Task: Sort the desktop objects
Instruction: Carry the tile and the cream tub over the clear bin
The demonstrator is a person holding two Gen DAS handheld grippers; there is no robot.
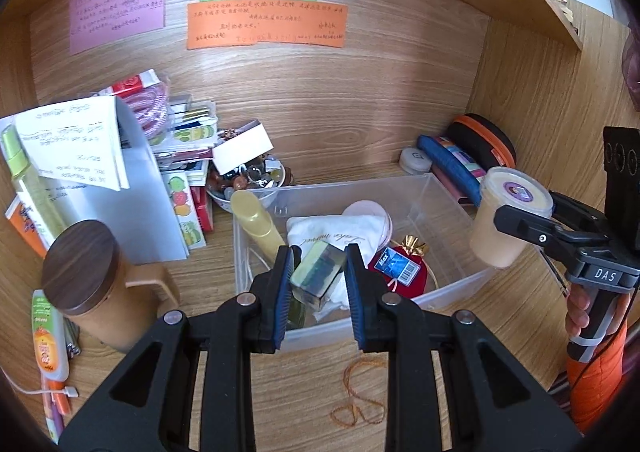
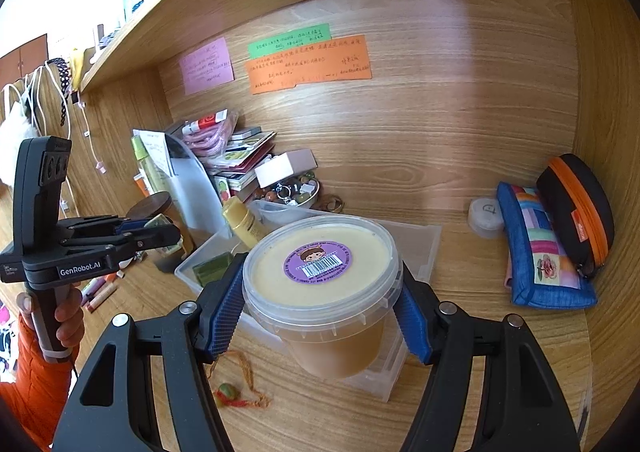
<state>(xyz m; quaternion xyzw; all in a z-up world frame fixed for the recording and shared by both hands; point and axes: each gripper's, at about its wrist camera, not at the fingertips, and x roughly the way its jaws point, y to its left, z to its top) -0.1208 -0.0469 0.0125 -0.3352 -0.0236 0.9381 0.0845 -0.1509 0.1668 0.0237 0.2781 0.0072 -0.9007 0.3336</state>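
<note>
A clear plastic bin point(image 1: 452, 207) sits on the wooden desk and holds a white cloth pouch point(image 1: 332, 236), a yellow bottle point(image 1: 258, 223), a pink round compact point(image 1: 370, 209) and a red pouch point(image 1: 400, 268). My left gripper point(image 1: 318, 276) is shut on a small green-and-yellow box point(image 1: 318, 270), held above the bin's near side. My right gripper point(image 2: 320, 312) is shut on a lidded tub of cream-coloured paste point(image 2: 320, 272) with a purple barcode sticker, held above the bin point(image 2: 424, 240). The tub also shows in the left wrist view point(image 1: 504, 219).
At the left stand a wooden-lidded mug point(image 1: 88, 280), a tube point(image 1: 50, 336), papers, books and a bowl of beads point(image 1: 250, 177). At the back right lie a blue pouch point(image 2: 540, 248), a black-orange case point(image 2: 576, 207) and a small round tin point(image 2: 486, 215). An orange cord point(image 1: 360, 396) lies in front of the bin.
</note>
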